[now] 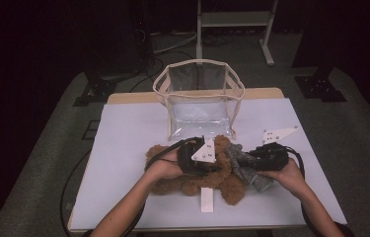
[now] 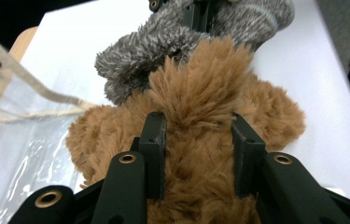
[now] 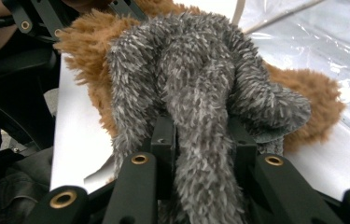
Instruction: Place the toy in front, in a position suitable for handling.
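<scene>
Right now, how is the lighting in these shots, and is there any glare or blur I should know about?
High view: the room is dark around the lit white table, with slight softness overall. Left gripper view: the brown plush toy is sharp and the clear plastic bag glints at the left. Right gripper view: the grey plush toy is crisp, with glare on the bag's plastic at upper right.

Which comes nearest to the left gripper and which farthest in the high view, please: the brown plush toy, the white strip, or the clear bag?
1. Brown plush toy: clamped in the left gripper.
2. White strip: just below, at the table's near edge.
3. Clear bag: behind, toward the far edge.
</scene>
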Tool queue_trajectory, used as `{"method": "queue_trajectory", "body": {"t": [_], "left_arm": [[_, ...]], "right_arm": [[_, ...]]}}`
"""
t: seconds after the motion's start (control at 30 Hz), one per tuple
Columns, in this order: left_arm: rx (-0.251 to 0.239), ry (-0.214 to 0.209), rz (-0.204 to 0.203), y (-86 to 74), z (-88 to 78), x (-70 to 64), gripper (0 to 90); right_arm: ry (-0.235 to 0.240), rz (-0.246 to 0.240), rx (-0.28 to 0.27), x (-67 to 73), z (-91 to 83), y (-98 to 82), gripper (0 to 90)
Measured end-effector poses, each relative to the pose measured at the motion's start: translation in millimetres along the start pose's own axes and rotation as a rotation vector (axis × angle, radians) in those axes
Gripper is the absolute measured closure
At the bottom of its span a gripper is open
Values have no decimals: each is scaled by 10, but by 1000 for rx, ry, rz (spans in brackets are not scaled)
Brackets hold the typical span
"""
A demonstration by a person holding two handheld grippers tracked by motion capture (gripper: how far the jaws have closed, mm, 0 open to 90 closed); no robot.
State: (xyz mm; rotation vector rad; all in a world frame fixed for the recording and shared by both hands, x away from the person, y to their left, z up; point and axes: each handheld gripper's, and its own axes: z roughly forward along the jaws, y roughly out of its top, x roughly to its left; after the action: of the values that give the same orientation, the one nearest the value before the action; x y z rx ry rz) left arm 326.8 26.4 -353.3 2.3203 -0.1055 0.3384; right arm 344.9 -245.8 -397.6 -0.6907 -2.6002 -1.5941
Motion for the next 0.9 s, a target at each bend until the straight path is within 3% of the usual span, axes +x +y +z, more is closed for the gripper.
{"method": "queue_trajectory", "body": {"t": [0.1, 0.27, 0.5, 0.6, 0.67, 0.77, 0.83, 0.9], "left_arm": [[-29, -26, -14, 38, -14, 1, 639], [-2, -27, -3, 83, 62, 3, 570], [78, -32, 17, 111, 185, -11, 196], [123, -7, 30, 122, 270, -22, 122], [149, 10, 54, 127, 305, -29, 162], [167, 22, 77, 144, 309, -64, 446], [140, 29, 67, 166, 274, -69, 546], [83, 29, 50, 193, 220, -60, 563]], "right_arm": [[5, -8, -16, 45, -88, -5, 695], [4, -8, -15, 72, -171, -62, 697], [16, 6, -14, 16, -102, -90, 697], [13, 5, -14, 3, -96, -77, 697], [11, 8, -14, -9, -95, -80, 697], [9, 15, -10, -24, -91, -102, 696], [15, 19, -14, -29, -108, -120, 696], [27, 23, -28, -26, -138, -124, 697]]}}
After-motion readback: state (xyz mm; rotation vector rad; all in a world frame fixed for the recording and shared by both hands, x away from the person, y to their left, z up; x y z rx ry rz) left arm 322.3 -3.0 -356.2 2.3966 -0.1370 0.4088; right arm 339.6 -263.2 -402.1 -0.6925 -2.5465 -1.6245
